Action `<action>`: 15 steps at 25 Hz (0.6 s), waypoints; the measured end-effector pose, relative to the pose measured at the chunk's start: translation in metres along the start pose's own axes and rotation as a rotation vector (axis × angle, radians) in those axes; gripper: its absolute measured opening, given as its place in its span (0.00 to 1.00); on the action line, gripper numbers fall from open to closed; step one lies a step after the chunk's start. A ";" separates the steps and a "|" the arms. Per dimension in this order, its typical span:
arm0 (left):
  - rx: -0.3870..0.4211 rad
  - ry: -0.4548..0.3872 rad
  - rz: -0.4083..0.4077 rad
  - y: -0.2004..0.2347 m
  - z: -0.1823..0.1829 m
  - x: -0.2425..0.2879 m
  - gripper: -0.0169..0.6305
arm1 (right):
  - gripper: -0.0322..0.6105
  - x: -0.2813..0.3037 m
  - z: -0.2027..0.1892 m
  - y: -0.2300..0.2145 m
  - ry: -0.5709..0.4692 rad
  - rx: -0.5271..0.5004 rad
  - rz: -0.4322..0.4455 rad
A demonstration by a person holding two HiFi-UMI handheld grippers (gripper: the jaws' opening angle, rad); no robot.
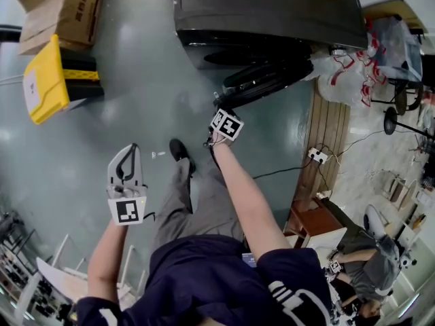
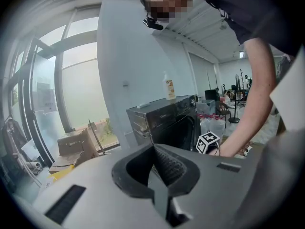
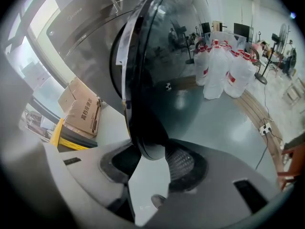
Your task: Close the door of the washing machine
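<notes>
Slippage worries me: my right gripper pinches just the rim of the round dark-glass door, swung wide off the black washing machine; pushing off-arc could lose it. Left gripper clenched, empty.

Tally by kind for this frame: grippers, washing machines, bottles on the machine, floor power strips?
Grey handheld grippers: 2, left gripper and right gripper
Black washing machine, door open: 1
Pale plastic bottle on its top: 1
White floor power strip: 1
Total: 5
</notes>
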State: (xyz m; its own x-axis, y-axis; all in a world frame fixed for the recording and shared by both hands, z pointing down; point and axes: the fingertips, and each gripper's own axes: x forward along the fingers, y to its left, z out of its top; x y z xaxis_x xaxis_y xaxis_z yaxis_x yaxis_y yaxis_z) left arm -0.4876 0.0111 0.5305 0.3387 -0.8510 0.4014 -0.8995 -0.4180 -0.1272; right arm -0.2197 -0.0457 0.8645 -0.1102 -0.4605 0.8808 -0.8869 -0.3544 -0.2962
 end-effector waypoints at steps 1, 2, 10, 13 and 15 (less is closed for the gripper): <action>0.004 -0.002 0.000 0.003 0.000 0.001 0.06 | 0.32 0.001 0.003 0.002 -0.003 0.005 -0.007; 0.007 -0.003 0.001 0.006 0.001 0.002 0.06 | 0.32 0.002 0.005 0.004 -0.005 0.009 -0.013; 0.012 0.021 -0.007 0.024 -0.005 0.010 0.06 | 0.33 0.018 0.022 0.028 -0.022 0.058 -0.022; 0.016 0.006 -0.006 0.028 -0.003 0.013 0.06 | 0.33 0.021 0.030 0.033 -0.027 0.077 -0.038; 0.013 0.007 -0.004 0.031 -0.003 0.016 0.06 | 0.33 0.026 0.034 0.038 -0.027 0.091 -0.032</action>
State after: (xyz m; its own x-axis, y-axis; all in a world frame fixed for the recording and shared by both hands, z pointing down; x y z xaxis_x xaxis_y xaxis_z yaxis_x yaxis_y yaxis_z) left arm -0.5108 -0.0139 0.5358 0.3404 -0.8470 0.4083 -0.8944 -0.4257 -0.1374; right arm -0.2412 -0.0984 0.8634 -0.0691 -0.4687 0.8806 -0.8454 -0.4411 -0.3011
